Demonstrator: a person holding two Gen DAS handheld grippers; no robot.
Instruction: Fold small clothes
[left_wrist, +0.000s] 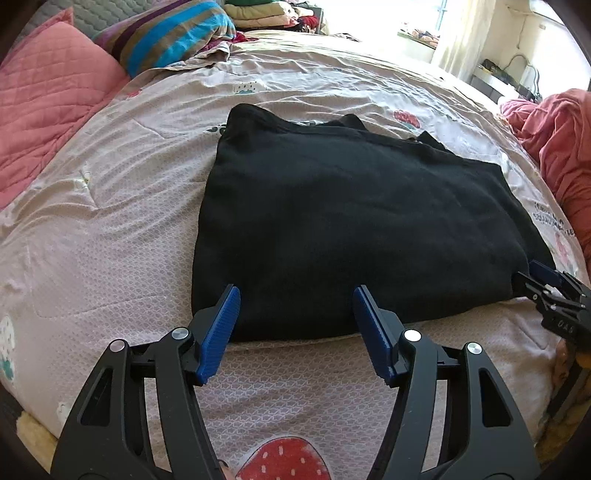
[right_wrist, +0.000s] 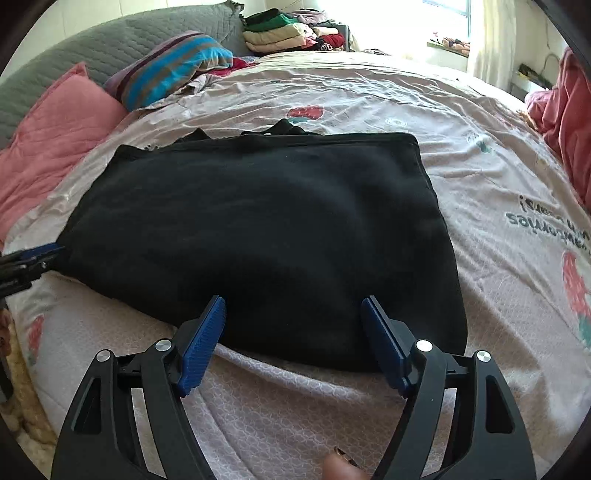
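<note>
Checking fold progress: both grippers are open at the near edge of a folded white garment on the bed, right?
Not white: the garment is black, as the right wrist view shows. The rest holds: left gripper and right gripper are open at its near edge on the bed.

- Left claw (left_wrist: 295, 325), black frame with ribbed blue pads: jaws spread apart, nothing pinched between them, angled steeply downward.
- Right claw (right_wrist: 293, 338), same black-and-blue build: jaws spread wide, gripping nothing, pitched downward likewise.
- A fingertip (right_wrist: 341, 467) shows at the bottom edge of the right wrist view.
</note>
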